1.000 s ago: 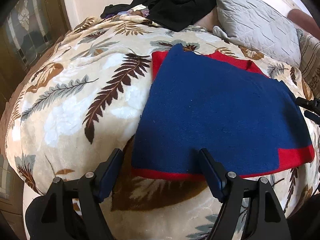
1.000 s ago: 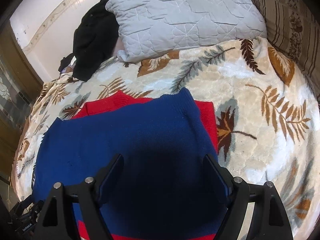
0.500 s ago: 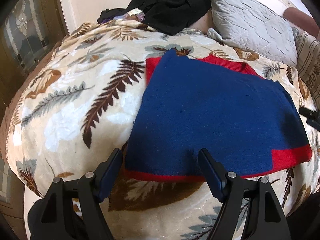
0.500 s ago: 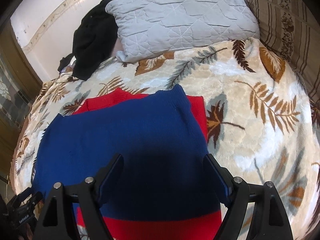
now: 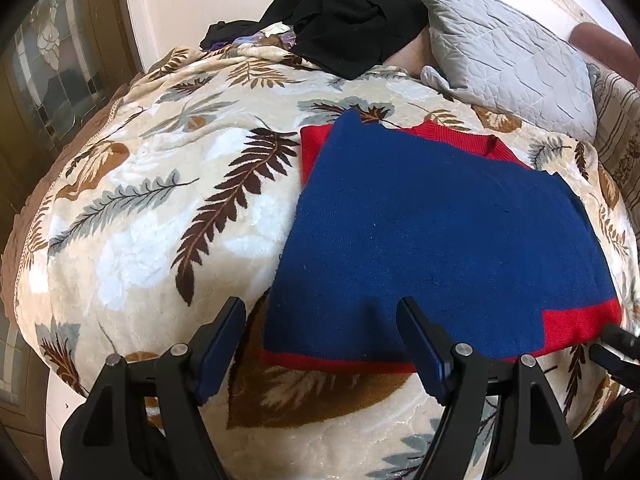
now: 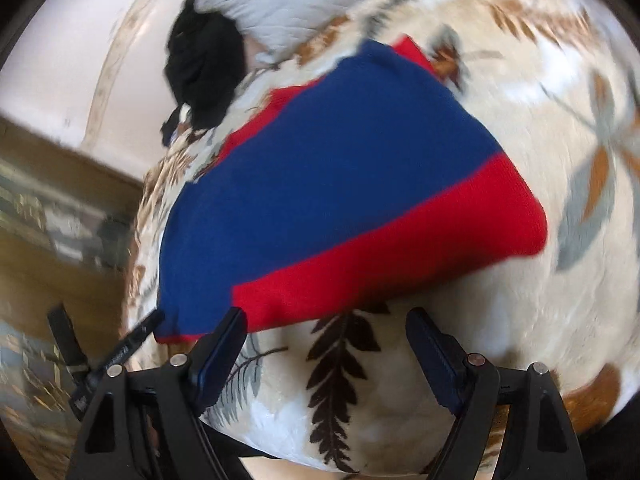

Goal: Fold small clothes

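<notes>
A blue and red knitted garment lies folded flat on the leaf-patterned blanket; it also shows in the right wrist view. My left gripper is open and empty, hovering over the garment's near left corner. My right gripper is open and empty, just off the garment's red near edge, and its tips show at the right edge of the left wrist view. The right wrist view is blurred.
A grey quilted pillow and a pile of black clothes lie at the head of the bed. A striped cushion is at the far right. A glass-paned wooden door stands to the left.
Both grippers have pulled back toward the bed's near edge. The right gripper has tilted and moved off the garment, so its red hem now shows. The garment has not moved.
</notes>
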Demonstrator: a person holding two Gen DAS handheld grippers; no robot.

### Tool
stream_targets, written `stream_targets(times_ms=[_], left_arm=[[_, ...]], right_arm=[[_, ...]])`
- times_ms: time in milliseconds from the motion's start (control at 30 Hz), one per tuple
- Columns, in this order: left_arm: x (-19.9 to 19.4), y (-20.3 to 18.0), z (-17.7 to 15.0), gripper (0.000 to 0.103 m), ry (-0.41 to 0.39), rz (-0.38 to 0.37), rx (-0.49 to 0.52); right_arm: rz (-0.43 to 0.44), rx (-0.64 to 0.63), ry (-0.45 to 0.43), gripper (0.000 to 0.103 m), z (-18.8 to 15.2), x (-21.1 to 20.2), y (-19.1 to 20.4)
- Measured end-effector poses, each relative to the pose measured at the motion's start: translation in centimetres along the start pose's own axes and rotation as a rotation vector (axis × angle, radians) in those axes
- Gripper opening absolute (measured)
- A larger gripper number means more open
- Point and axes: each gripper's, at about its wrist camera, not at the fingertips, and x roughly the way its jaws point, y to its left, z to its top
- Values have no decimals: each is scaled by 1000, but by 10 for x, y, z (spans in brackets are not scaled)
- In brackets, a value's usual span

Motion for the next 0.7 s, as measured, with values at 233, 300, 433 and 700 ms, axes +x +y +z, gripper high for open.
stream_targets(times_ms=[233, 300, 433, 700], left_arm=[[-5, 1, 3, 78, -21, -14, -16], [-5, -2, 7, 78, -26, -15, -11], [-2, -16, 19, 78, -38, -13, 23], [21, -43, 33, 81, -51, -41, 60]], right_arm=[[107, 254, -128, 84, 21, -7, -39], [75, 271, -149, 52, 26, -6, -45], [-65, 183, -124, 10, 27, -6, -36], [-130, 131, -148, 76, 20, -55, -40]])
